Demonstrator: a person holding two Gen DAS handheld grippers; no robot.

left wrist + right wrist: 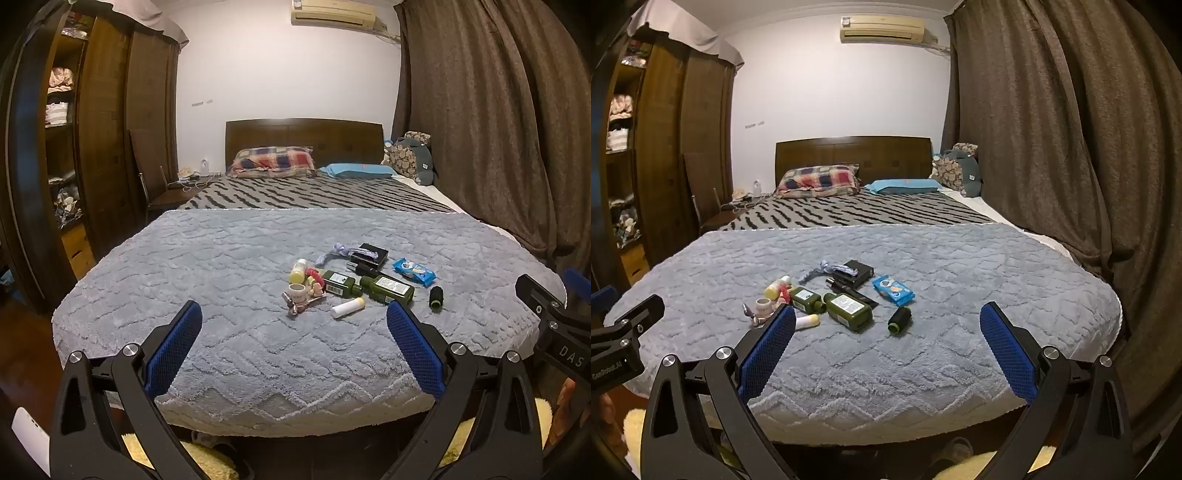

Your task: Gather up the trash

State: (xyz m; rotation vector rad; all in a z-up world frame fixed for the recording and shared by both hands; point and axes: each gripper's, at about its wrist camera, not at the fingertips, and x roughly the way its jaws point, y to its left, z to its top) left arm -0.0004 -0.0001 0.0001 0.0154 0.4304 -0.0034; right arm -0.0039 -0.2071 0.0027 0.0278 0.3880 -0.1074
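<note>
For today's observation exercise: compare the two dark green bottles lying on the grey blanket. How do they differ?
The left green bottle looks smaller and lies nearer the yellow-capped bottle; the right green bottle looks larger and lies nearer the black spool. Their necks point opposite ways, meeting in the middle. Both are dark green, labelled, and lying flat on the blanket.

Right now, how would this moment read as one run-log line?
left gripper: open, empty | right gripper: open, empty | trash pile: untouched on grey blanket
</note>
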